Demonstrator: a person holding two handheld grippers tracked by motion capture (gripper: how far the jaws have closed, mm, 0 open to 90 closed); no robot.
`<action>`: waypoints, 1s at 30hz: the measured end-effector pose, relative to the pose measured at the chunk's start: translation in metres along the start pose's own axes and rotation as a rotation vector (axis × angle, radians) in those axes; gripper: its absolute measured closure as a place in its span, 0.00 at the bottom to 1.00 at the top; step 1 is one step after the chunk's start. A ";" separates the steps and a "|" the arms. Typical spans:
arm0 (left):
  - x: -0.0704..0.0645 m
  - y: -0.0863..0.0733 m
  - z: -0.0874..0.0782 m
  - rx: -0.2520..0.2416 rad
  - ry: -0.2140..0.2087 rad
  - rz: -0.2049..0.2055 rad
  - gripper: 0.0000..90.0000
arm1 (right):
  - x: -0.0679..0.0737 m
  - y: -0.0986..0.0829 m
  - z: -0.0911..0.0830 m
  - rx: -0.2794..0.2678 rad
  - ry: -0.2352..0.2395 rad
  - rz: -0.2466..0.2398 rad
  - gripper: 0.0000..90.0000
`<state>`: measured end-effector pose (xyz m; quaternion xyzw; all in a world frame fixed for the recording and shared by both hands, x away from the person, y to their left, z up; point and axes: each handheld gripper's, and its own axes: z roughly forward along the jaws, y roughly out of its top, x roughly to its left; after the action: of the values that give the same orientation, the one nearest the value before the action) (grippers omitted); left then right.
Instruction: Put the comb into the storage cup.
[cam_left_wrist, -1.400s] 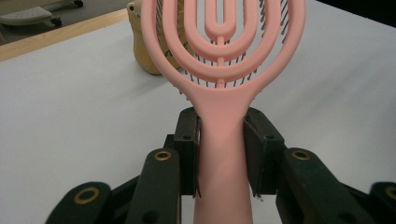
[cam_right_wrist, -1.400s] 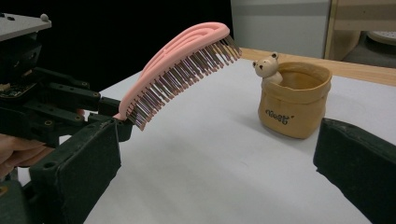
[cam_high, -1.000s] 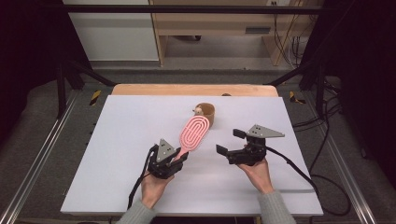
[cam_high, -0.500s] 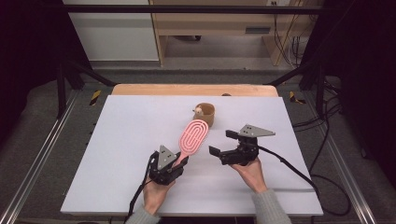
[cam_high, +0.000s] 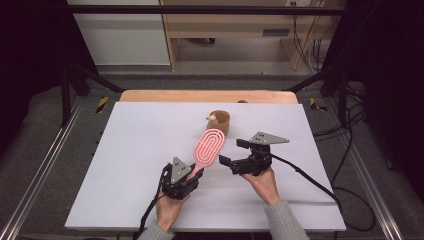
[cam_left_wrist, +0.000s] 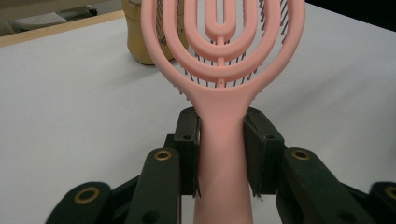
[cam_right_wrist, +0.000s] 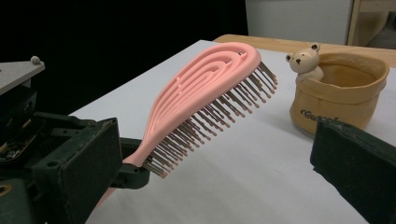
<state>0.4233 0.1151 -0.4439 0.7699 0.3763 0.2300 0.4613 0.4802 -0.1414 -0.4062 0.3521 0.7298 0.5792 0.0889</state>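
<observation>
Already the left claw (cam_high: 196, 173) was clamped on the handle of the pink hairbrush (cam_high: 209, 146), which it held lifted off the surface (cam_high: 125, 150) near the middle, bristles down and head aimed toward the far edge. The right claw (cam_high: 231, 152) stood wide and held nothing, just beside the brush head. Judging by that, the pickup was done; left was setting the brush in the bear-trimmed tan pot (cam_high: 220, 121) beyond it.
</observation>
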 end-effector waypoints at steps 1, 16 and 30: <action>-0.001 0.000 0.000 0.000 0.001 0.002 0.76 | 0.000 0.000 0.000 0.002 -0.001 0.003 0.03; -0.012 0.005 0.002 -0.019 -0.005 0.029 0.76 | -0.003 0.000 0.004 0.004 -0.015 0.040 0.05; -0.023 0.011 0.006 -0.030 -0.023 0.040 0.76 | -0.003 0.001 0.002 0.016 -0.010 0.064 0.14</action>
<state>0.4171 0.0904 -0.4375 0.7729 0.3517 0.2360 0.4725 0.4841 -0.1414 -0.4068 0.3788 0.7222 0.5744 0.0709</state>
